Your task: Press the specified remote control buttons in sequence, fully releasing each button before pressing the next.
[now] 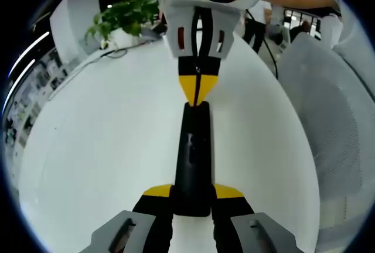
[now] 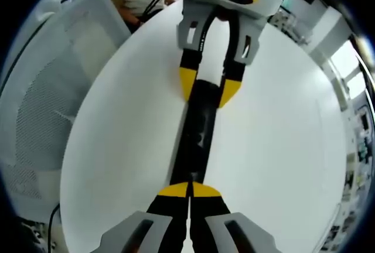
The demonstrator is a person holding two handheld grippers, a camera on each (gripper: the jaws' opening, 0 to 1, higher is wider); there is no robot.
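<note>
A black remote control (image 1: 192, 159) lies lengthwise on the white surface (image 1: 99, 142), its near end held between the left tongs (image 1: 192, 195). The right tongs (image 2: 190, 190) point at it from the far end, tips pinched together and resting on the remote. A potted plant (image 1: 124, 16) stands at the surface's edge.

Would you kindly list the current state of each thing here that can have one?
Remote control: black, lying flat on the white table, gripped at one end.
Left gripper: shut on the remote control, one yellow-tipped finger on each side.
Right gripper: shut, fingers together, tips on the remote's other end.
Potted plant: upright at the table's far edge.
</note>
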